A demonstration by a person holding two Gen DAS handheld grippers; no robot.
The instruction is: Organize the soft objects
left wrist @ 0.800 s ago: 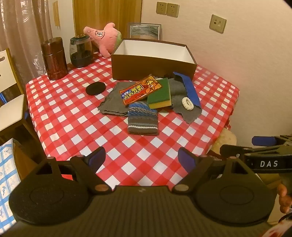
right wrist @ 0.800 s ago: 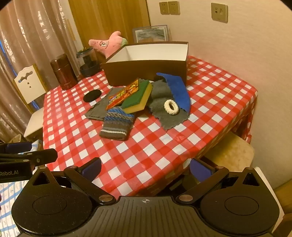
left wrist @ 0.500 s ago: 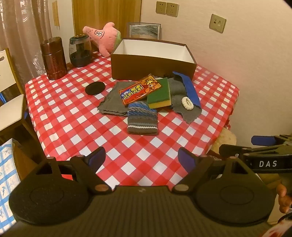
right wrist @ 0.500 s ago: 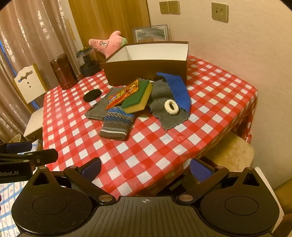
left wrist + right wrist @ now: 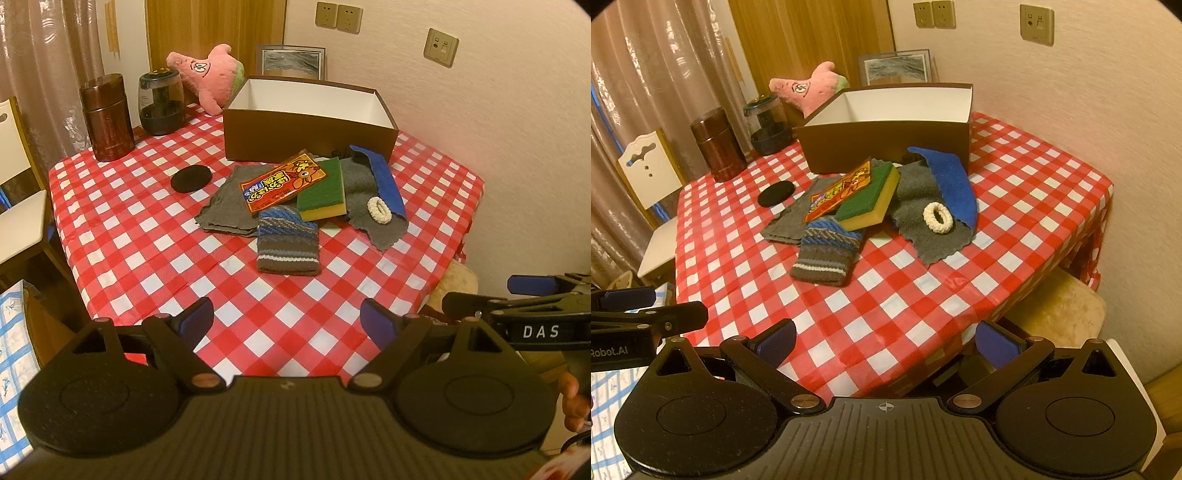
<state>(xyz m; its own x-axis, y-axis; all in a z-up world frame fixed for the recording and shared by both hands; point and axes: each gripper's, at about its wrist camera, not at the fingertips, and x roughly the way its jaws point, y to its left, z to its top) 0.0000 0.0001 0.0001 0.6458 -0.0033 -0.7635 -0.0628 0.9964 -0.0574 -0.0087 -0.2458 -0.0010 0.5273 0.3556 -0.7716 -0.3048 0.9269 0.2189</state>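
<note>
On the checkered table (image 5: 147, 229), the knitted sock (image 5: 287, 243) lies at 12 o'clock from the left gripper (image 5: 286, 325), its long axis pointing away; the right gripper (image 5: 886, 341) sees it at 11 o'clock. Both stand wide apart, empty.

On the tabletop (image 5: 122, 236) I count one box (image 5: 310, 138), two cloths, one grey (image 5: 225, 210) and one grey with blue (image 5: 384, 177), one sponge (image 5: 321, 192), one packet (image 5: 282, 182), one knitted piece (image 5: 286, 243), one scrunchie (image 5: 380, 209), one black disc (image 5: 191, 178), two jars (image 5: 107, 118) (image 5: 161, 101) and one plush (image 5: 210, 74).

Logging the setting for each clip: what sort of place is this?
Most likely a home dining corner: a table with a red checked tablecloth, a white chair beside curtains, and a pink plush toy against the wall.
</note>
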